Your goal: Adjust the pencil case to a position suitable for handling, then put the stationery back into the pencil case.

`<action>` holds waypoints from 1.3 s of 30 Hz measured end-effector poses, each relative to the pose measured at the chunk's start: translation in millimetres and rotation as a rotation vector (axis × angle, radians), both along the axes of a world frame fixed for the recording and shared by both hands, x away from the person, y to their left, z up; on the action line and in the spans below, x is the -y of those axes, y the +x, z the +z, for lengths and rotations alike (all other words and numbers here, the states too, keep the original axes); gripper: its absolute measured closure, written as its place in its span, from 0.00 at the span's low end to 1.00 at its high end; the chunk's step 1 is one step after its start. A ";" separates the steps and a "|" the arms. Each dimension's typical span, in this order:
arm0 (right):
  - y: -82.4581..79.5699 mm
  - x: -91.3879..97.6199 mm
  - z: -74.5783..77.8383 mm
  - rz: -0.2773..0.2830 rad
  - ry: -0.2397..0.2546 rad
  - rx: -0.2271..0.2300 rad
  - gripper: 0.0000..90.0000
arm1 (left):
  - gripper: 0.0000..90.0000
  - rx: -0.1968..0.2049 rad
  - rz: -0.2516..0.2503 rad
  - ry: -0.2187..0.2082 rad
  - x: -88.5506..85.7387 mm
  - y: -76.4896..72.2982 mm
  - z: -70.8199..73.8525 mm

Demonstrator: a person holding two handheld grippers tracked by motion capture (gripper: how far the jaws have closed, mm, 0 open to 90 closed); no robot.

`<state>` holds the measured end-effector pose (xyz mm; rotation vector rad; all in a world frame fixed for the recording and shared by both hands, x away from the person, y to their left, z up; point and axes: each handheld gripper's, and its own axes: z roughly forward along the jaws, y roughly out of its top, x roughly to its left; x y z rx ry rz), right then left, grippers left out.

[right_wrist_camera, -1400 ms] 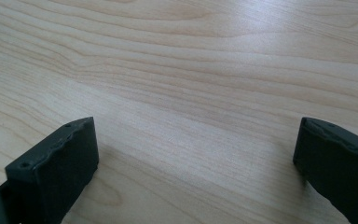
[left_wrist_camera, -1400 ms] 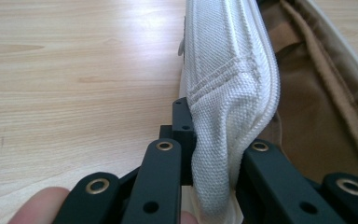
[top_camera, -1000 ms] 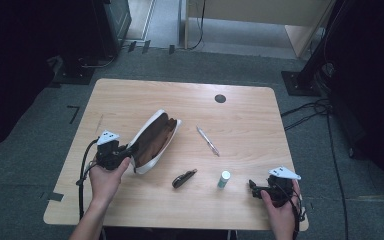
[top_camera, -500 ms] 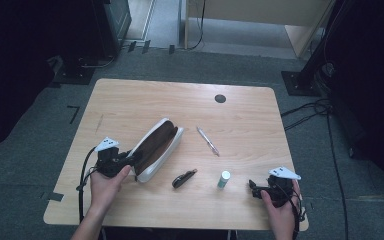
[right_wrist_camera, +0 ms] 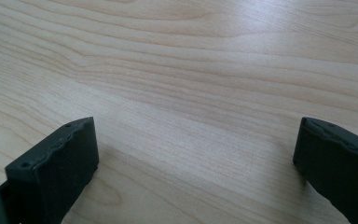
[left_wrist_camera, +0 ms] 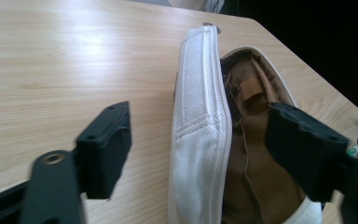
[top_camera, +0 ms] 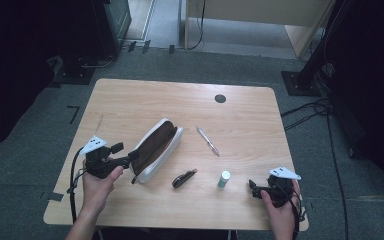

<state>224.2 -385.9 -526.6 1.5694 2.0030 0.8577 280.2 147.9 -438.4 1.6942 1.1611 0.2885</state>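
My left gripper (top_camera: 122,160) jaws have just been opening, freeing the pencil case (top_camera: 156,148) wall between them; right gripper (top_camera: 254,188) jaws stand apart, empty

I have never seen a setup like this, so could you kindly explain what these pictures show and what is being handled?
There is no robot arm here: a person sits at a wooden table holding a hand-held gripper in each hand. The high view looks down from above the person. The other two pictures come from cameras riding on each gripper, looking along its two black fingers.

On the table lie an open white pencil case with a brown lining, a pen, a small dark folding tool and a small white-capped tube.

The left gripper is at the case's near end. Its fingers have just been opening; the case's white wall stands between them, with a gap on the left side, so it looks released. The right gripper rests open with nothing between its fingers.
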 end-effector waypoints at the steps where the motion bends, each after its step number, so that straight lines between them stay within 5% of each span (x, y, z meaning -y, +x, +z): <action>1: 0.0 0.0 0.0 0.000 0.000 0.000 0.00 | 0.16 0.002 0.001 0.000 -1.8 -1.8 0.7; 5: 0.0 0.0 0.0 0.000 0.000 0.000 0.00 | 0.00 0.019 0.015 -0.014 -17.4 -13.1 -1.7; 11: 0.0 0.0 0.0 0.000 0.000 0.000 0.00 | 0.00 -0.004 0.103 0.016 -44.4 -22.2 -14.7; 16: 0.0 0.1 0.0 0.001 -0.001 0.000 0.00 | 0.00 -0.030 0.164 0.100 -59.0 -28.8 -30.0; 22: 0.1 0.1 0.0 0.000 -0.001 0.002 0.00 | 0.00 -0.066 0.188 0.147 -67.8 -34.2 -47.0; 30: 0.1 0.1 0.0 0.000 -0.002 0.002 0.00 | 0.00 -0.122 0.223 0.316 -67.4 -33.1 -71.6; 35: -0.4 0.1 0.2 0.004 -0.002 0.004 0.01 | 0.00 -0.127 0.234 0.375 -64.5 -32.0 -77.3; 39: -5.4 -0.2 1.9 -0.047 -0.007 0.056 0.21 | 0.00 -0.140 0.227 0.428 -59.8 -30.4 -80.3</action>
